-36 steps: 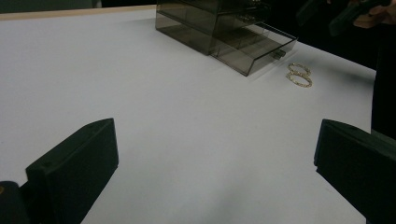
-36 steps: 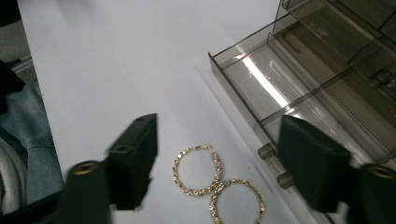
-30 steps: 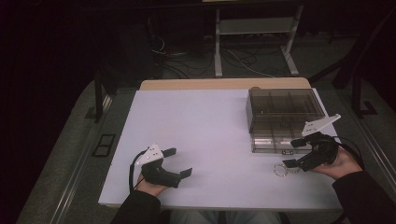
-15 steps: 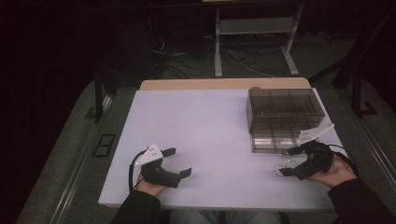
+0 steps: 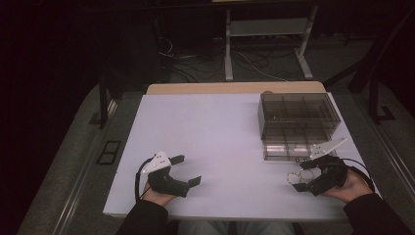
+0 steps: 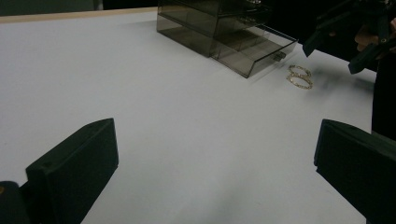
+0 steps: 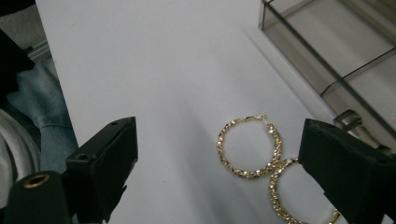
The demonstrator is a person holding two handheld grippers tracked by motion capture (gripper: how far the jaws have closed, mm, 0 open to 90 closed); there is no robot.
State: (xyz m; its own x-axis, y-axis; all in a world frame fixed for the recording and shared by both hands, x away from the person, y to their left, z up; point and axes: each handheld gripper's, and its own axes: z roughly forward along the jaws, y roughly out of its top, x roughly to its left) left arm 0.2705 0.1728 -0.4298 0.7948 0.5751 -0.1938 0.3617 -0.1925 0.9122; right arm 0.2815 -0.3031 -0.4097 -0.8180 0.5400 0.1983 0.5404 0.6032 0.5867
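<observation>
**A:** Left to right, please. Left side first?

**B:** My left gripper (image 5: 187,170) rests on the white table (image 5: 220,132) at about 7 o'clock, jaws spread wide, holding nothing. Plenty of bare tabletop ahead of it, from 9 through 12.

**A:** And the right?

**B:** My right gripper (image 7: 219,158) hangs over two gold hoop earrings (image 7: 250,147) at about 5 o'clock, jaws apart and empty. The hoops lie flat, overlapping each other, just in front of the smoked drawer box (image 5: 298,122), whose bottom drawer (image 5: 289,150) stands pulled out.

**A:** How would you take them?

**B:** My judgement: come down with one jaw inside the nearer hoop, pinch its rim and lift slowly; the linked pair may drag along.

**A:** Clearances?

**B:** Tight. The drawer handle sits close at 1 o'clock; the table's near edge lies at 6.
</observation>
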